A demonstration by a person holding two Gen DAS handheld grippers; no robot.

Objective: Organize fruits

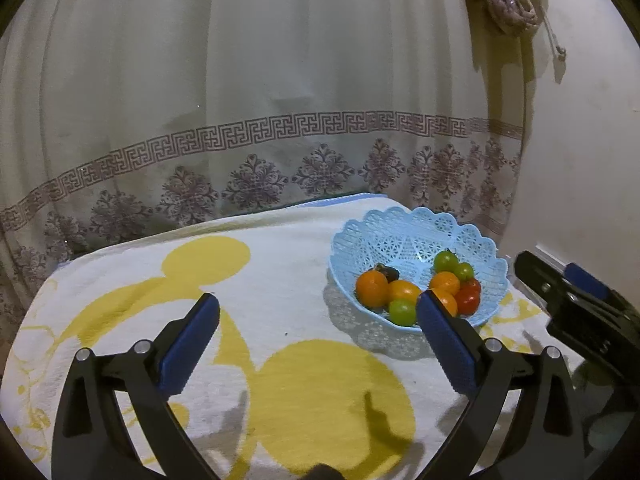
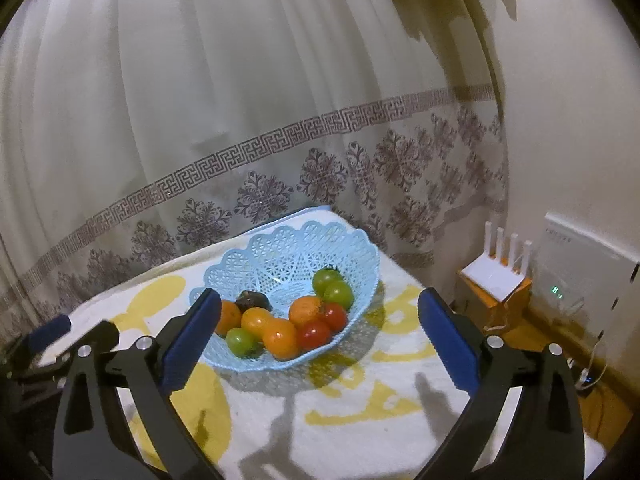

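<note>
Both grippers — left [image 1: 318, 306], right [image 2: 320, 304] — angled down over towel [image 1: 280, 280], jaws wide, empty; fruit [image 2: 280, 326] in blue basket [image 2: 280, 248] — curtain [image 1: 240, 80] behind.

You find no readable words, labels, brands or numbers in either view. The white box [image 2: 576, 276] on the wall at the right of the right wrist view carries a short row of marks near its top, but they are too small and blurred for you to read.
</note>
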